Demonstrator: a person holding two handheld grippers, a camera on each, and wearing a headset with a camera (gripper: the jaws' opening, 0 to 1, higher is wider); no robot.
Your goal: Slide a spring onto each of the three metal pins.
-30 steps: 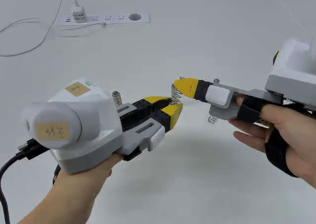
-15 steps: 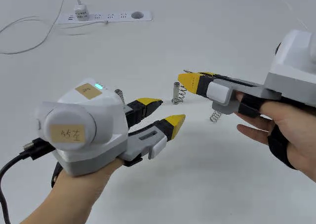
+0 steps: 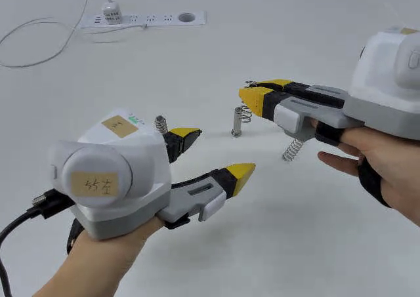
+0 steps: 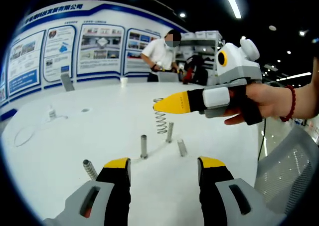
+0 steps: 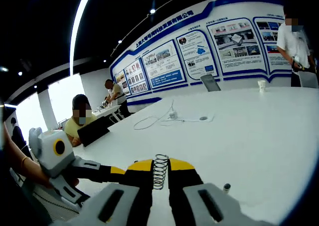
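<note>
My right gripper [image 3: 252, 96] is shut on a small steel spring [image 5: 159, 170], which hangs from its yellow tips [image 4: 160, 118] just right of an upright bare metal pin [image 3: 236, 122]. My left gripper [image 3: 216, 151] stands open and holds nothing, low and to the left of that pin. Behind its far jaw stands another pin wearing a spring [image 3: 161, 123], also seen at the lower left of the left gripper view [image 4: 88, 168]. Ahead of the left jaws stand two bare pins [image 4: 143, 146] [image 4: 170, 131]. A loose spring [image 3: 293, 149] lies tilted under the right gripper.
The white table [image 3: 275, 231] runs wide on all sides. A white power strip [image 3: 144, 19] with a plugged adapter and a thin cable sits at the far edge. People stand and sit beyond the table [image 5: 82, 117].
My left gripper's jaws, close together at the spring a second ago, have opened wide and drawn back toward me. The spring stays in the right gripper, which has shifted slightly right and up.
</note>
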